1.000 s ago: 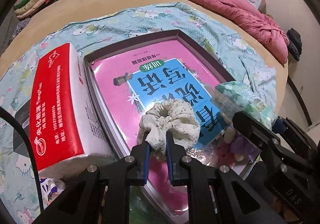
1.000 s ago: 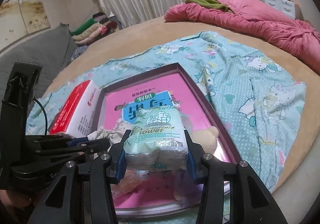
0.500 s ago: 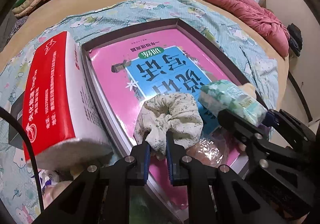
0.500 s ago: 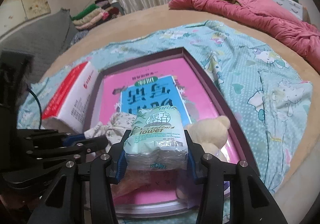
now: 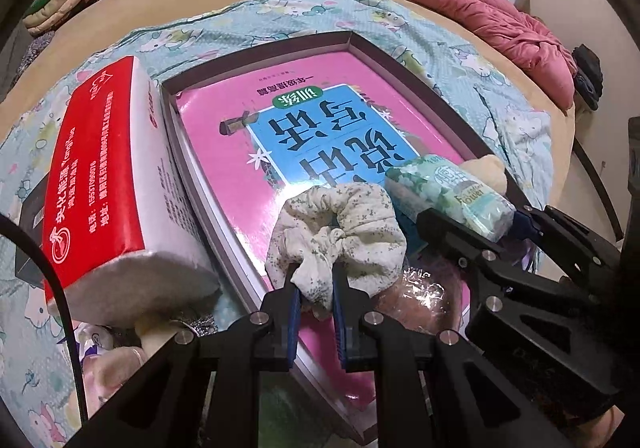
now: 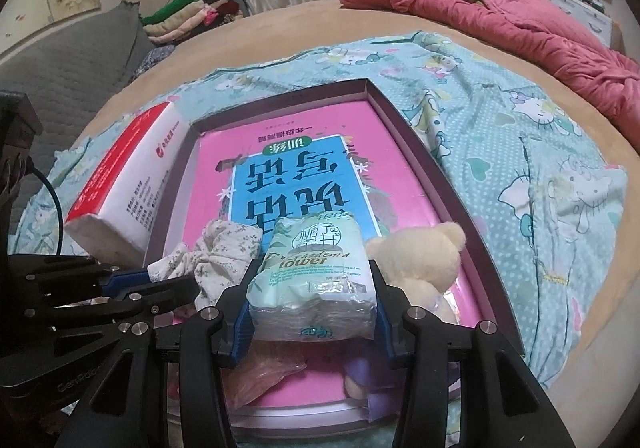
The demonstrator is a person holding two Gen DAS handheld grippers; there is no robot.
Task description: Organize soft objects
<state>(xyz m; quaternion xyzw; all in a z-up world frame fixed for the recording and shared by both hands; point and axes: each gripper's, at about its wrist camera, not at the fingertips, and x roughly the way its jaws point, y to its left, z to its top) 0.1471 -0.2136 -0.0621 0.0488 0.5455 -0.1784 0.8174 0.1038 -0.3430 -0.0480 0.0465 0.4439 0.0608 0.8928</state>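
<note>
Soft floral cotton is bunched between the pads of my left gripper (image 5: 314, 298) — the scrunchie (image 5: 336, 232), pinched by one fold so that the rest of its ring hangs free over the near end of the tray (image 5: 400, 55). I hold it by the edge because a narrow pinch is all such a limp thing needs, and my jaws there stand nearly together with only the cloth between them.

My right gripper (image 6: 312, 324) carries the tissue pack (image 6: 316, 280), green and white in crinkled film. Its pads press the pack's two long sides, jaws at a middling width set by the pack itself, and the plastic dents a little under them. It rides above the tray's near right part, just in front of the cream teddy bear (image 6: 420, 264), which sits inside the tray against its right wall.

A pink book (image 5: 288, 127) covers the tray's floor, so whatever I set down lands on its cover. The big red-and-white tissue brick (image 5: 108, 175) leans just outside the left wall. Something in clear film (image 6: 264, 372) and something purple (image 6: 360, 372) lie below the pack; I cannot tell what they are.

My guess is both loads belong here at the near end — beside the bear.
</note>
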